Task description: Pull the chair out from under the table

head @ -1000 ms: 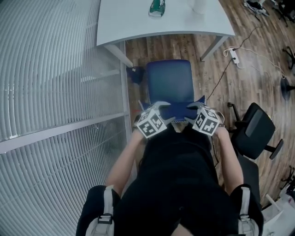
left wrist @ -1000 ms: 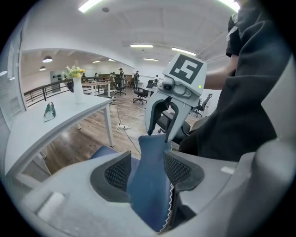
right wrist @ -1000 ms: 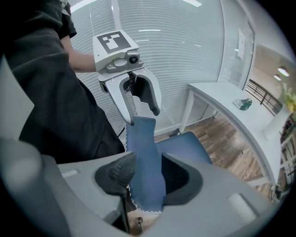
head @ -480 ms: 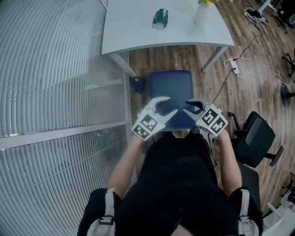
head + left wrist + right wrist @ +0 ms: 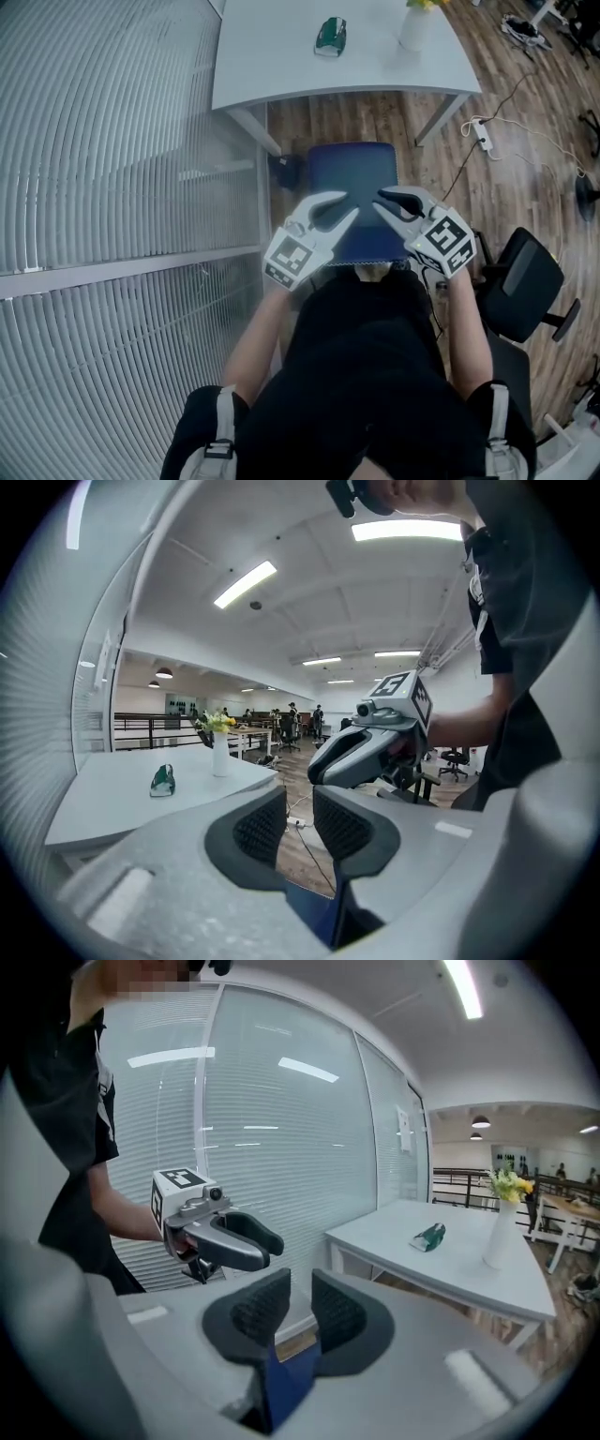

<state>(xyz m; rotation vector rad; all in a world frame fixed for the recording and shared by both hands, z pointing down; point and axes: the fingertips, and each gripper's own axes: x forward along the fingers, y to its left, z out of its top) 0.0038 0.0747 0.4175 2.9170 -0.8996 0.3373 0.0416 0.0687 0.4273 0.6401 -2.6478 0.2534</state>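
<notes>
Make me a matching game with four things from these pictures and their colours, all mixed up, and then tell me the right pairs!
Things:
1. chair in front of the table
2. small thing lying on the table
3. office chair at the right
4. flowers in the vase

Colours:
A. yellow
B. black
C. blue
D. green

Right pairs: 1-C, 2-D, 3-B, 4-A.
</notes>
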